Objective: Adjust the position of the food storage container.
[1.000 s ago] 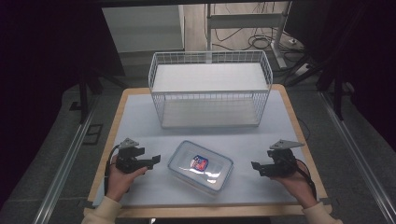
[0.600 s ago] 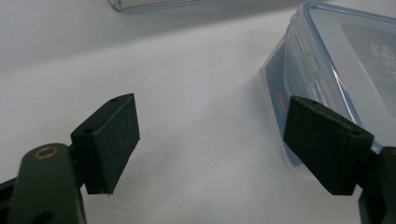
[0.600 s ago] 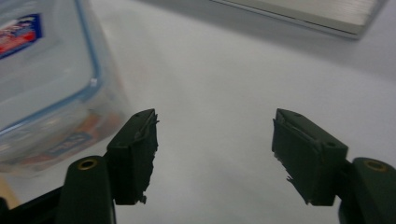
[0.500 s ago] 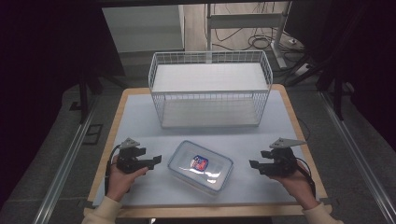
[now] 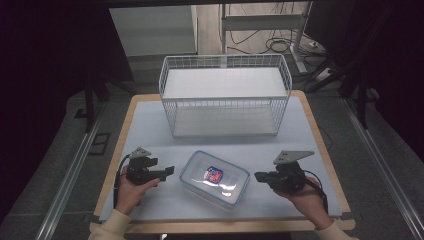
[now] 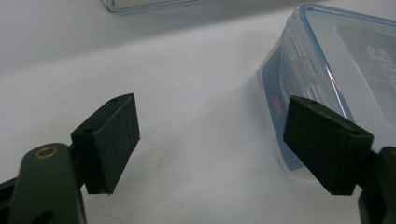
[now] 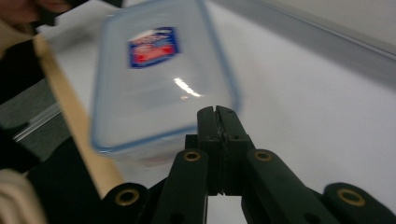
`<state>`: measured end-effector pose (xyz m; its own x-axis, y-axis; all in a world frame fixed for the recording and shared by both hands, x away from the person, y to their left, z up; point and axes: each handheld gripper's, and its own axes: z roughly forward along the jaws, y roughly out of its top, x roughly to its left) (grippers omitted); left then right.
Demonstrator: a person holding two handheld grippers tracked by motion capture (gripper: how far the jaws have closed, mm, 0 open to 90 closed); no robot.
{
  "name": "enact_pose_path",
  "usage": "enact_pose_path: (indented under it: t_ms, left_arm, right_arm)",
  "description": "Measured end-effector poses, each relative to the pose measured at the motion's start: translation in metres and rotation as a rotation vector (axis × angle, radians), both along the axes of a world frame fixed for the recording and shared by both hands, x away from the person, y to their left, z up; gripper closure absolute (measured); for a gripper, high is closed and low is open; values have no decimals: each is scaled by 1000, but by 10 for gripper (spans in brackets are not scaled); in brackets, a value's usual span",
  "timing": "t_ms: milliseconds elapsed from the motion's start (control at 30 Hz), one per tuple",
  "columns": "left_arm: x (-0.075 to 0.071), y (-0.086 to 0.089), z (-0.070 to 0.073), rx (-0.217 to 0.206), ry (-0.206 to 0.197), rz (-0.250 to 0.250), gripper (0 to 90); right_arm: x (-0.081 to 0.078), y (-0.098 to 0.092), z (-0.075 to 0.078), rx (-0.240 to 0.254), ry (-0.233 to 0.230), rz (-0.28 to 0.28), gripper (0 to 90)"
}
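The lidded box (image 5: pixel 214 178) lies flat on the desk (image 5: pixel 150 125), between the grippers and in front of the basket (image 5: pixel 225 95). Left gripper (image 5: pixel 167 172) fingers gape empty beside it; right gripper (image 5: pixel 260 176) fingers have just closed on nothing. Likely light, stiff, slick plastic (glossy lid), best pinched across a short end's rim.

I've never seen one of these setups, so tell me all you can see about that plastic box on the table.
The box is a clear, shallow rectangular container with rounded corners, a blue-rimmed lid shut on top and a red-and-blue label in the lid's middle. It lies flat and askew on the white table, in front of the wire basket. Nothing touches it: the left gripper and right gripper flank it.
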<state>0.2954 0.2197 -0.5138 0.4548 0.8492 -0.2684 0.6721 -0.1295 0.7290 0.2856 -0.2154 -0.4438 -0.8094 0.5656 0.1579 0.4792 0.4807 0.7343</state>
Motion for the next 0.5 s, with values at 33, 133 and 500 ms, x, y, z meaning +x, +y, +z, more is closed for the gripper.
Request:
enact_pose_path:
  t_ms: [33,133,500]
  left_arm:
    - [0,0,0,1,0,-1,185]
    - [0,-1,-1,5,-1,-1,190]
    - [-2,0,-1,8,2,-4,199]
  right_arm:
    - [-2,4,1,-3,-3,18,899]
    - [-10,18,3,-10,-9,73,899]
    - [-43,92,-10,-79,13,299,900]
